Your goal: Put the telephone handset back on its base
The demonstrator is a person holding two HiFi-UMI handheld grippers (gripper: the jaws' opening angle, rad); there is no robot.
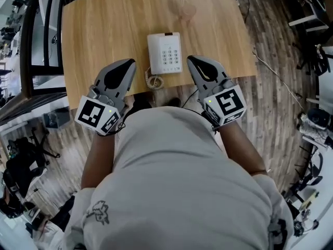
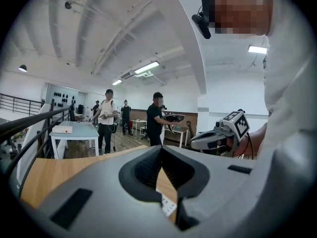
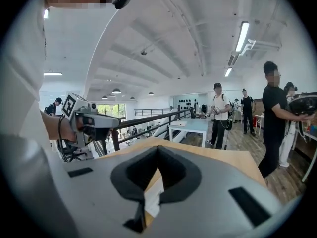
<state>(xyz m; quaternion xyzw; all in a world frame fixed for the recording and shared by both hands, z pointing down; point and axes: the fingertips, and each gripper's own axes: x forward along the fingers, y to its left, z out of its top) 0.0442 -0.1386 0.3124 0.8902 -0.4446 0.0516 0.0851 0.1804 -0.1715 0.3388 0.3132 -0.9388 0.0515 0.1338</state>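
phone (image 1: 164,53) near table's (image 1: 104,25) front edge | left gripper (image 1: 130,62) jaws together, nothing held | right gripper (image 1: 191,59) same, pinched closed, empty

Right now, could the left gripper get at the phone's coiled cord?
Probably yes. The coiled cord lies at the edge of the table just beside the left gripper, with nothing between them; its jaws are shut, so they must open first.

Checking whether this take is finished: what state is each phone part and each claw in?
Handset: appears seated on the base, left of the keypad.
Base: flat on the table.
Cord: coiled, at the table's near edge.
Left claw: shut, empty, clear of the phone.
Right claw: shut, empty, clear of the phone.
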